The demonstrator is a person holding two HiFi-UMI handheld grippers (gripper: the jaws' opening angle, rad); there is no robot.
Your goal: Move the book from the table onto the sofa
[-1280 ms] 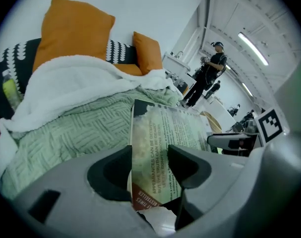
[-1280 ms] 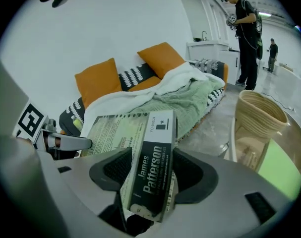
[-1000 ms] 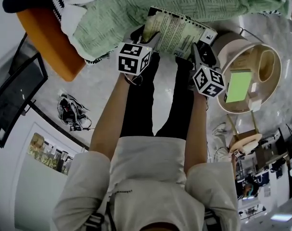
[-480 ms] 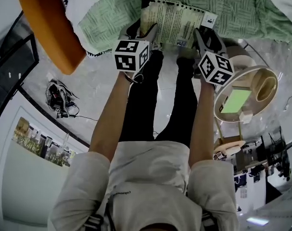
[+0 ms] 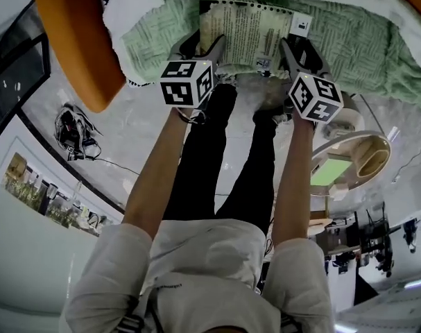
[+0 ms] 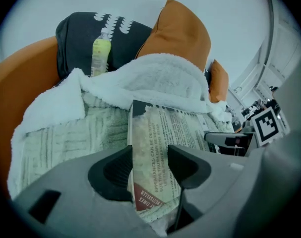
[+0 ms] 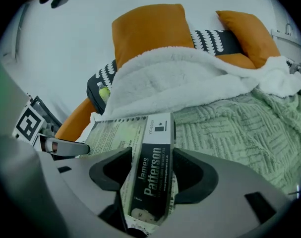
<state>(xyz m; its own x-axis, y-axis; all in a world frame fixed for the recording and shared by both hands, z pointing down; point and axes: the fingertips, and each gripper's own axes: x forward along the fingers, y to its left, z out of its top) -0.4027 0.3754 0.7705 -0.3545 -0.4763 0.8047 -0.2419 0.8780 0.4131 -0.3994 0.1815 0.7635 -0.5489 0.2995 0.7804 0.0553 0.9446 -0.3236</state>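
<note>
1. So, head view: the book (image 5: 248, 30) is off the table, hanging over the near edge of the green blanket (image 5: 349, 33) that covers the orange sofa (image 5: 71, 47). It's carried roughly level btw. left gripper (image 5: 209, 48) and right gripper (image 5: 293, 50), one per side. Can't tell here if it touches the blanket yet.
2. Left gripper view: left gripper (image 6: 150, 168) is clamped on one side edge of the book (image 6: 160, 143), jaws spread wide by its thickness. Past it lie the blanket (image 6: 66, 133) (chunky ribbed knit, soft) and, beyond that, a white fleece throw (image 6: 150, 78), an orange cushion (image 6: 182, 33) and a yellowish bottle (image 6: 100, 53).
3. Right gripper view: right gripper (image 7: 150, 171) pinches the book (image 7: 145, 152) across its black spine, pads on front and back covers. The blanket (image 7: 229, 128) sits just beyond it.
4. Handling, as I judge it: a thick paperback, prob. light, w/ glossy, slightly slick covers. It would flex if held by one corner, so gripping across the thickness at spine and opposite edge suits. The knit should cushion it and stop sliding.
</note>
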